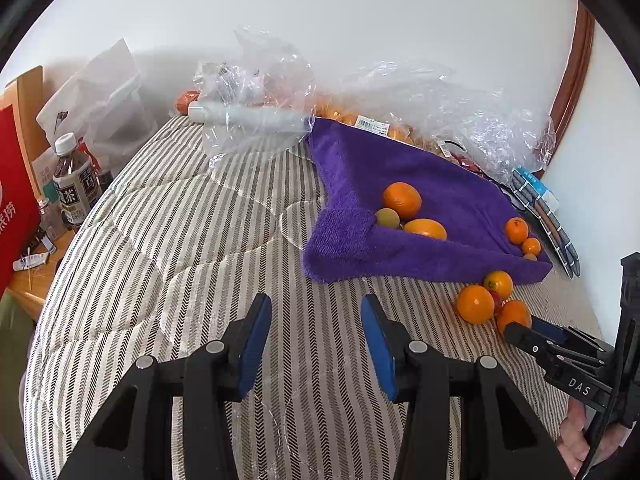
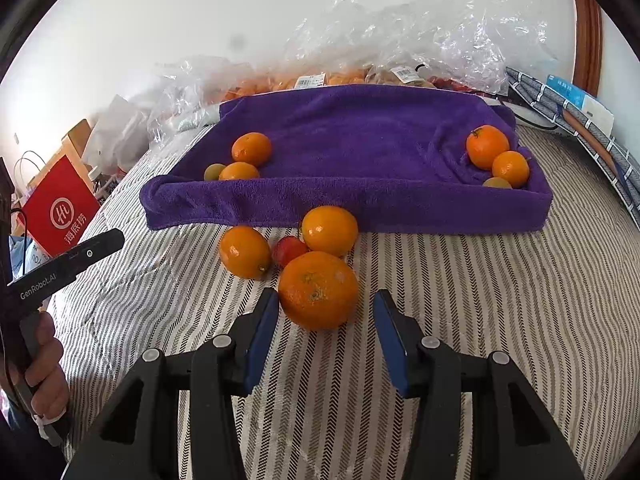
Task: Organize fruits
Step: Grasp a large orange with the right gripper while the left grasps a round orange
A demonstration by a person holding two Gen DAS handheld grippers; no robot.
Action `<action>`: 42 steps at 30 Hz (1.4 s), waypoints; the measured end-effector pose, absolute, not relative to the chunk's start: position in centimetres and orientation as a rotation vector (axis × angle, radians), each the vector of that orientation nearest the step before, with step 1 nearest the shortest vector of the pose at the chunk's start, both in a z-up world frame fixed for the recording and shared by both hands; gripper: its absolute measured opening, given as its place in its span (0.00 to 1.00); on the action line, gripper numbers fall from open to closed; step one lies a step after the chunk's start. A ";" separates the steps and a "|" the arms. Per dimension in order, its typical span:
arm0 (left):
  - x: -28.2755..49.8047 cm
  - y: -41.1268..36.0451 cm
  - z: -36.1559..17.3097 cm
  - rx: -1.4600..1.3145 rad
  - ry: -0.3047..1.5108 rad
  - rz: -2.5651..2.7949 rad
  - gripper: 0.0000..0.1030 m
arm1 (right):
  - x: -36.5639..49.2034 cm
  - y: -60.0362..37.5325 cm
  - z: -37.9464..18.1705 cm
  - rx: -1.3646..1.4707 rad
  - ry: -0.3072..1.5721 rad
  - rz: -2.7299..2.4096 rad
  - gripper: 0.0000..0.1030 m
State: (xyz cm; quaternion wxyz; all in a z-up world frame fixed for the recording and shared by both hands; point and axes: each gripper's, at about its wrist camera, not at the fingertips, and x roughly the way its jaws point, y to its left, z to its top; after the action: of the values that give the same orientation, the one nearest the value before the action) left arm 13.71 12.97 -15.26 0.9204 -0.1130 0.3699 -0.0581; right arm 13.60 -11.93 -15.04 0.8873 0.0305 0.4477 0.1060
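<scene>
Four loose fruits are seen clustered on a striped quilted bed cover [image 2: 460,300], just in front of a purple towel-draped tray [image 2: 360,204] taken here as the landmark. Nearest the tray's front wall a round orange [image 2: 329,231] is found, with a second orange [image 2: 244,251] to its left, a small red fruit [image 2: 289,250] between them, and a large dimpled orange [image 2: 318,289] lying in front.

That large orange is framed by the right claw [image 2: 326,312], whose blue pads are held apart; the left pad appears at or just beside the fruit's skin, the right pad is clear of it, so the fruit is not gripped. No earlier view is offered for comparison.

Inside the tray, two oranges and a small greenish fruit [image 2: 214,171] are gathered in the left corner, with two oranges [image 2: 487,147] and another small fruit in the right corner.

Well to the left of the tray's front, the left claw [image 1: 316,320] is held open over bare cover, nothing between its pads. Behind the tray, crumpled clear plastic bags [image 2: 420,36] are piled against the wall.
</scene>
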 end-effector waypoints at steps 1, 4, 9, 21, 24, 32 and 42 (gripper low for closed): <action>13.8 13.0 -15.3 -0.234 0.765 -0.119 0.43 | 13.9 -11.7 -15.2 0.056 0.941 0.213 0.46; 13.9 12.9 -15.5 -0.235 0.767 -0.121 0.43 | 14.5 -11.3 -15.4 0.047 0.950 0.209 0.43; 14.1 12.7 -15.9 -0.228 0.795 -0.133 0.43 | 14.5 -11.1 -15.4 0.026 0.946 0.194 0.41; 12.6 11.7 -16.4 -0.186 0.850 -0.147 0.48 | 11.5 -16.0 -14.1 0.041 0.893 0.143 0.41; 12.3 11.7 -16.5 -0.194 0.856 -0.153 0.57 | 11.0 -17.8 -14.0 0.055 0.884 0.115 0.41; 13.0 7.9 -15.2 -0.196 0.880 -0.288 0.56 | 10.1 -21.8 -13.6 0.056 0.845 0.038 0.41; 15.6 0.7 -14.7 -0.079 0.835 -0.387 0.56 | 9.3 -24.6 -13.3 0.024 0.832 -0.006 0.41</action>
State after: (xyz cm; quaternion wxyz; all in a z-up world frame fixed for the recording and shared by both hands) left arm 15.57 0.66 -14.65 0.8953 -0.0380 0.4027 -0.1869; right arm 9.33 -24.55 -13.27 0.9146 0.0116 0.4041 -0.0030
